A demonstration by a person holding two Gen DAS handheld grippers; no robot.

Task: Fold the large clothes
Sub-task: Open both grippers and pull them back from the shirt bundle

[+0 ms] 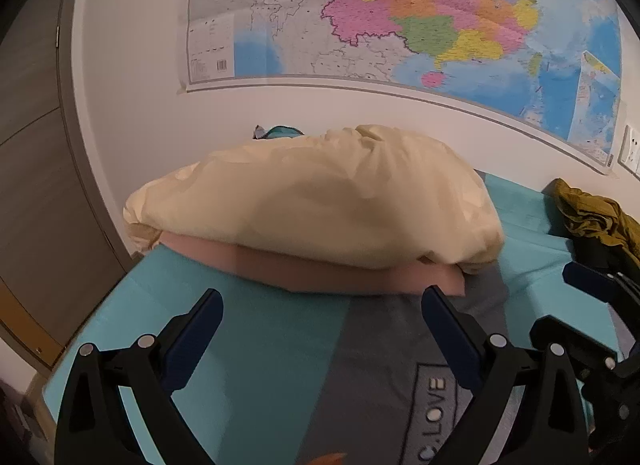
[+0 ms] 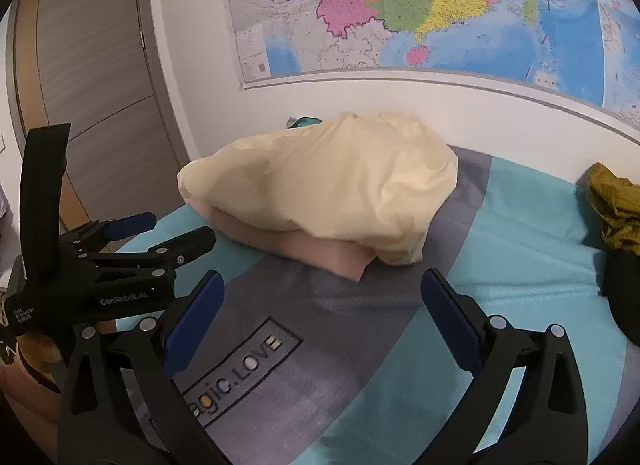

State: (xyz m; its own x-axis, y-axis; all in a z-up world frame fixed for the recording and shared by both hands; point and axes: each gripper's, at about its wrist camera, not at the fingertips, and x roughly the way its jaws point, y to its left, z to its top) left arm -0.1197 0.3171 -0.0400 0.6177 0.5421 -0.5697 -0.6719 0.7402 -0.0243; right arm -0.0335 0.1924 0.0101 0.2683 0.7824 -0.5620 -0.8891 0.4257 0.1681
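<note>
On the bed, over a teal-and-grey sheet (image 2: 520,233) with a "magic.LOVE" patch (image 2: 244,369), both grippers hover holding nothing. Left gripper (image 1: 322,305) has fingers spread wide, tips above the sheet just short of the pillows. Right gripper (image 2: 322,289) is also spread wide; it sits just right of the left one, whose side shows in the right wrist view. Cream pillow (image 1: 316,197) lies on top of a pink pillow (image 1: 320,275) against the wall, straight ahead. Olive-yellow garment (image 2: 616,205) lies crumpled at the far right of the bed, well apart from both grippers; something dark beside it, possibly more clothing, too cut off to tell. Wall map (image 1: 400,13) hangs above. Wooden door (image 2: 92,77) at left.
</note>
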